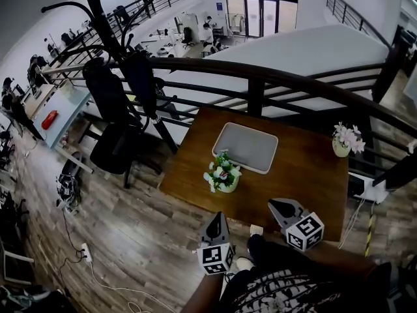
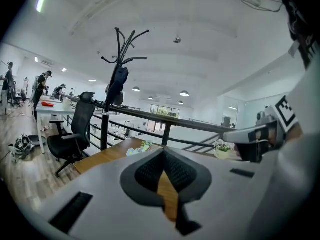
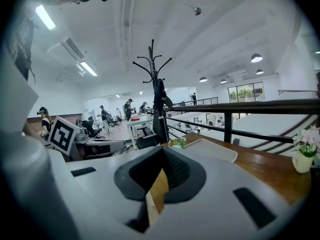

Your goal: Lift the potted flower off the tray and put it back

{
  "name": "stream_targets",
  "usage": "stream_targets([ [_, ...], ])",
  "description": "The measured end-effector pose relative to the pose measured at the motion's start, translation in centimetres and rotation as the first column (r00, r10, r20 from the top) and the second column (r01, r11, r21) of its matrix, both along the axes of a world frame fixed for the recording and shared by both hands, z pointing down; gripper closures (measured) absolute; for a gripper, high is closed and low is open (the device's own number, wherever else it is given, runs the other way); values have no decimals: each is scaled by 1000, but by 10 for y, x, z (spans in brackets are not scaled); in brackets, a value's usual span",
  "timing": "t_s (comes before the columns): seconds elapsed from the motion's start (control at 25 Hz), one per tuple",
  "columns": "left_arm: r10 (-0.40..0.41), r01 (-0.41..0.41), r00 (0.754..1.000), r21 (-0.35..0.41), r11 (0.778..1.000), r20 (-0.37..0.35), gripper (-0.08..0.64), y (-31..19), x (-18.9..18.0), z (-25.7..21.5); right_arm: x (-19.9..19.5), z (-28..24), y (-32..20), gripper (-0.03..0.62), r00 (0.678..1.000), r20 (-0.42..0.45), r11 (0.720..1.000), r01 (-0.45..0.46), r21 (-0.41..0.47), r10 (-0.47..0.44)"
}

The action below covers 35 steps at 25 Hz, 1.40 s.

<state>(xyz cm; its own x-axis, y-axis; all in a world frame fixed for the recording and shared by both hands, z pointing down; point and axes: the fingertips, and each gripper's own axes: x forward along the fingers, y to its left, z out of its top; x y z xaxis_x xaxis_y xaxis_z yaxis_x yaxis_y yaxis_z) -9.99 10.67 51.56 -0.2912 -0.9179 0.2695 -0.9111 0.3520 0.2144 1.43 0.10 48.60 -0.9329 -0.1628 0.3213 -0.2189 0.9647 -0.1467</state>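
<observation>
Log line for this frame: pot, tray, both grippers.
potted flower: on table beside tray, not on it | tray: empty | left gripper: shut, empty | right gripper: shut, empty

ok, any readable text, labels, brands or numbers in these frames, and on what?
No readable text in any view.
Black-and-white square markers on the left gripper and right gripper: patterns, no words.
White pot of green-and-white flowers: any label is too small to tell.
</observation>
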Motion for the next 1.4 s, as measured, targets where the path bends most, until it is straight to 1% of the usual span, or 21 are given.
stream_targets([
  [0.12,-9,9,1000,8,1000,-8,552,0,-2,4,2,-1,0,595,1000,-7,1000,2,2,-2],
  [0.32,-12,12,1000,-18,1000,-19,552,-6,-5,13,1,-4,-15,595,1000,0,1000,-11,5,11],
  [0.48,-26,26,1000,-37,999,-13,552,-19,-10,18,-1,-3,-34,595,1000,3,1000,-10,5,10],
  [0.68,-44,44,999,-59,997,2,552,-43,-17,19,-10,1,-60,595,1000,17,1000,3,-21,-2],
  [0.84,-70,70,998,-86,994,10,552,-58,-16,19,-17,4,-73,595,999,29,998,31,-47,-30],
  [1.0,-91,93,996,-122,988,19,552,-61,-16,27,-19,5,-71,595,997,29,995,76,-63,-75],
  [1.16,-88,87,996,-159,983,3,552,-64,-12,43,-19,13,-72,595,995,24,991,103,-80,-101],
  [1.28,-43,45,999,-186,981,17,549,-70,-6,56,-17,11,-76,595,994,29,991,107,-85,-105],
  [1.36,-18,19,1000,-198,980,10,442,-74,-7,66,-18,10,-79,595,994,26,991,107,-83,-105],
  [1.4,-9,10,1000,-203,979,2,409,-77,-9,71,-19,11,-82,595,994,21,991,104,-83,-103],
])
